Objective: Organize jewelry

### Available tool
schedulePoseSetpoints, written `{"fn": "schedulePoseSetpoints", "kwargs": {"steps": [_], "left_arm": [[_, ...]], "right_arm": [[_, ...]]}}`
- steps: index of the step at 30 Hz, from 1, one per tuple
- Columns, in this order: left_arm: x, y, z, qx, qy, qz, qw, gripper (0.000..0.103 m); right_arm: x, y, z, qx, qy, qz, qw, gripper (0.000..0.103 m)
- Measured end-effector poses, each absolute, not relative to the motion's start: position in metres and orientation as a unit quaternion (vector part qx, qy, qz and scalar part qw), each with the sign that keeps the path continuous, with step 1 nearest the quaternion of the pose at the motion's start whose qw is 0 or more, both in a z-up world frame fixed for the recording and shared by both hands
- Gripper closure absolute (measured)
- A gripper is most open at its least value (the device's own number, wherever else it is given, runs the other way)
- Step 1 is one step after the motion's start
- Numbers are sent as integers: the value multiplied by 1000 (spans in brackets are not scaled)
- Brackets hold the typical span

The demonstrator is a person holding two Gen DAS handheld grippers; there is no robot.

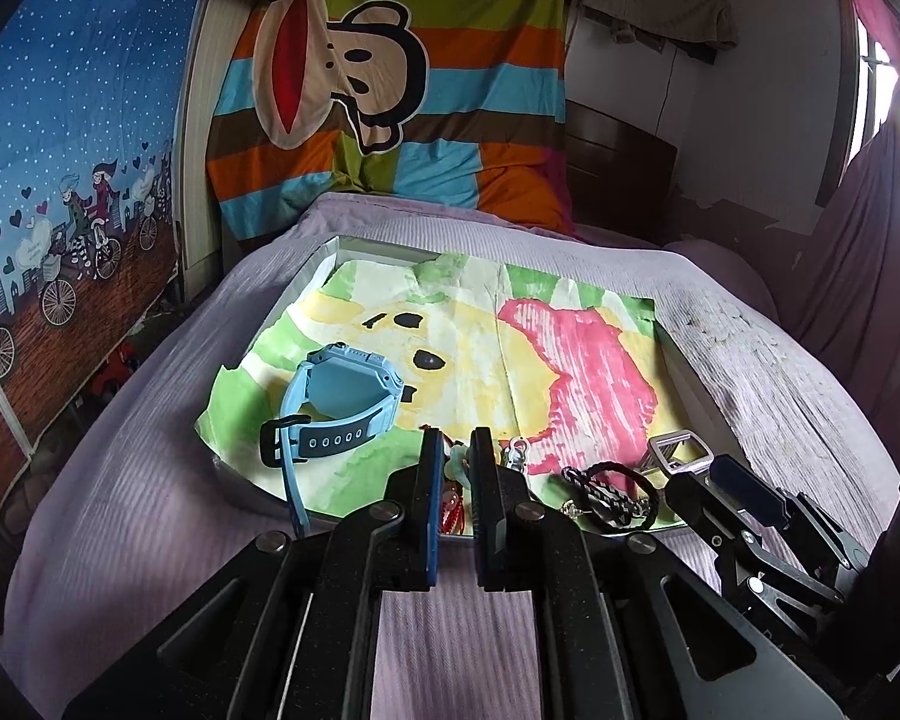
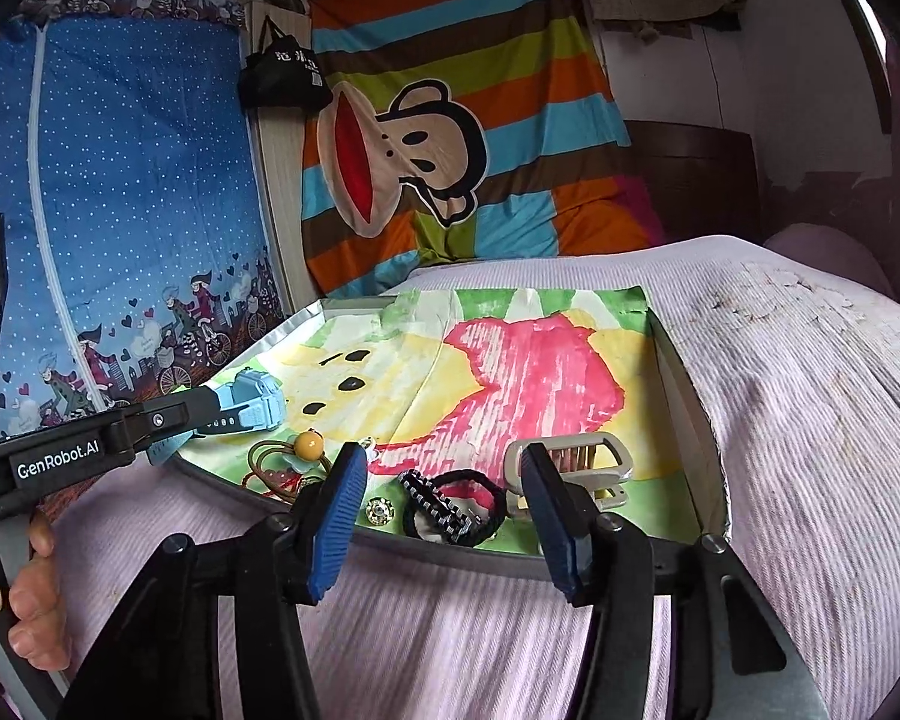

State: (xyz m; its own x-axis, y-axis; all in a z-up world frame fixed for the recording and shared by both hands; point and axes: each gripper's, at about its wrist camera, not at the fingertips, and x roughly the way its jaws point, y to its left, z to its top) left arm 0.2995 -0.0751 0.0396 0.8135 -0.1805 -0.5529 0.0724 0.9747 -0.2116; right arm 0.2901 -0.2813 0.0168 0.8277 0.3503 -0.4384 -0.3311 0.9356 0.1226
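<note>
A shallow grey tray [image 1: 329, 249] [image 2: 690, 396] lined with a painted paper lies on the bed. In it lie a light blue watch [image 1: 336, 396] [image 2: 252, 399], a black braided bracelet [image 1: 609, 495] [image 2: 450, 507], a silver hair clip [image 1: 681, 450] [image 2: 570, 468], a small round stud [image 2: 380, 510], and a hair tie with a yellow bead and red cord [image 2: 306, 447]. My left gripper [image 1: 456, 450] is nearly closed around that hair tie [image 1: 456, 468] at the tray's near edge. My right gripper [image 2: 444, 474] is open over the bracelet and clip.
The tray sits on a lilac ribbed bedspread [image 1: 450, 630] [image 2: 810, 420]. A striped monkey blanket [image 1: 390, 90] hangs behind the bed. A blue zip wardrobe [image 2: 120, 210] stands at the left. A dark headboard [image 2: 690, 180] is at the back right.
</note>
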Motion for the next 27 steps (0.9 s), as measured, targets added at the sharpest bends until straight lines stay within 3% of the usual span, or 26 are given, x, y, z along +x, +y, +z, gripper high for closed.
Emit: {"fn": "schedulePoseSetpoints", "kwargs": {"steps": [2, 10, 13, 17, 19, 23, 27], "left_arm": [[292, -74, 43, -90, 288, -62, 951, 70], [268, -67, 58, -89, 275, -55, 956, 65], [257, -64, 64, -84, 268, -47, 959, 49], [241, -59, 71, -79, 253, -31, 964, 27], [233, -57, 73, -76, 248, -25, 965, 25], [211, -54, 73, -63, 222, -7, 973, 11], [192, -50, 72, -60, 206, -1, 977, 8]], "right_arm": [[285, -283, 19, 22, 227, 175, 958, 43], [264, -296, 35, 33, 205, 165, 964, 28], [255, -298, 42, 32, 194, 161, 967, 21], [241, -300, 49, 32, 178, 150, 972, 2], [235, -300, 52, 32, 171, 147, 974, 0], [222, -299, 57, 32, 162, 148, 975, 0], [208, -299, 58, 38, 153, 151, 976, 0]]}}
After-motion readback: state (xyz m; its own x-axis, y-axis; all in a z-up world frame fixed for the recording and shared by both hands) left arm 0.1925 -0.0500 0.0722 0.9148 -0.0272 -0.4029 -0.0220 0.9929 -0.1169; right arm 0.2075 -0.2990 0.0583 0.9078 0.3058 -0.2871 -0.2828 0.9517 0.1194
